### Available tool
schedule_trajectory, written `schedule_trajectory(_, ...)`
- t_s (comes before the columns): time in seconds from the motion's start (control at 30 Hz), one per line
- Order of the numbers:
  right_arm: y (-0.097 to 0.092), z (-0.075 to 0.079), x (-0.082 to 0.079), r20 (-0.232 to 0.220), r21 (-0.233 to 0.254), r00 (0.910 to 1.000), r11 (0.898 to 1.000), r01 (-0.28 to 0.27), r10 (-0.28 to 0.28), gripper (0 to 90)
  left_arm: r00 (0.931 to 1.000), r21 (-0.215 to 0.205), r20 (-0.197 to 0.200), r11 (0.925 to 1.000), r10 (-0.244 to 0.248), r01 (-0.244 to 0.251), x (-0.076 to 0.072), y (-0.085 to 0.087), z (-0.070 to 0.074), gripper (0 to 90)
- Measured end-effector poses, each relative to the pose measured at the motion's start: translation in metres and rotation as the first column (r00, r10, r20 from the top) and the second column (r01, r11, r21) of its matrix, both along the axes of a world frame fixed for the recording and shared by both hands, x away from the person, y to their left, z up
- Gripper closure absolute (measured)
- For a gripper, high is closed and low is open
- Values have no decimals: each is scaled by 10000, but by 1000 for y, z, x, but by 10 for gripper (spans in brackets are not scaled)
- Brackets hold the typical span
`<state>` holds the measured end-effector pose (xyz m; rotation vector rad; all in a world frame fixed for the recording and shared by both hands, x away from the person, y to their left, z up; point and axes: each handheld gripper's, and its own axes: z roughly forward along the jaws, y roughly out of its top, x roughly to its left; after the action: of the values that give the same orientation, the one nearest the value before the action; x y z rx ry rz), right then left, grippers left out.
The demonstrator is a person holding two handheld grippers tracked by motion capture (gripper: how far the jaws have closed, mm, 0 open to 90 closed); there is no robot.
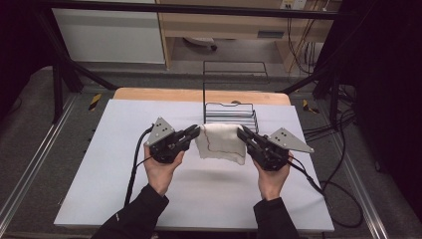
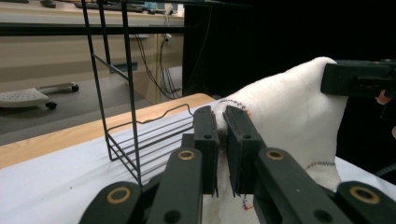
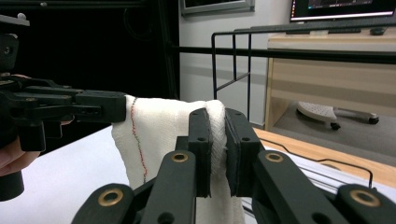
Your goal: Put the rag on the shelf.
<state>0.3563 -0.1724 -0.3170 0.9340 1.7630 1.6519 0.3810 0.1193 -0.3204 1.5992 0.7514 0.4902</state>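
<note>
Setting: a table [image 1: 149, 199] covered with a pale sheet, seen from above, with a person's two forearms in dark sleeves coming in from the bottom edge.
Cloth: a white cloth [image 1: 222, 143] with a thin red stitched line near one edge hangs in the air above the middle of the table, stretched between the two tools, and casts a soft shadow on the sheet below it.
Left hand-held gripper [image 1: 195, 131]: its jaws are pressed together on the cloth's left upper corner; in the left gripper view the white fabric [image 2: 285, 116] is pinched between the two black pads.
Right hand-held gripper [image 1: 242, 132]: clamped on the cloth's right upper corner; in the right gripper view a fold of fabric [image 3: 215, 135] sits squeezed between the pads.
Wire rack: a black wire rack [image 1: 231, 115] stands on the table just behind the cloth, its tall frame upright at the back.
Hands: each hand grips its tool from below, level with the other.
</note>
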Motion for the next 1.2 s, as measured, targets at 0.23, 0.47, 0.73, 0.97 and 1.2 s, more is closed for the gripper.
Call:
schedule_trajectory(0.23,-1,8,3,224,108,9996,9998,172,-175,823,9998,-104,175,9999,26,-24,5,-2,9,833)
schedule_trajectory(0.47,1,19,8,429,206,9988,9995,234,-242,823,9992,-400,372,9991,131,-116,11,-2,20,833)
schedule_trajectory(0.73,1,31,15,712,365,9967,9987,354,-379,823,9974,-547,691,9984,191,-154,17,-2,35,834)
schedule_trajectory(0.97,1,44,20,935,481,9942,9977,485,-528,824,9959,-738,892,9972,161,-95,22,-4,48,835)
schedule_trajectory(1.2,0,55,25,1194,603,9902,9961,650,-718,824,9936,-888,1109,9960,197,-98,28,-7,61,834)
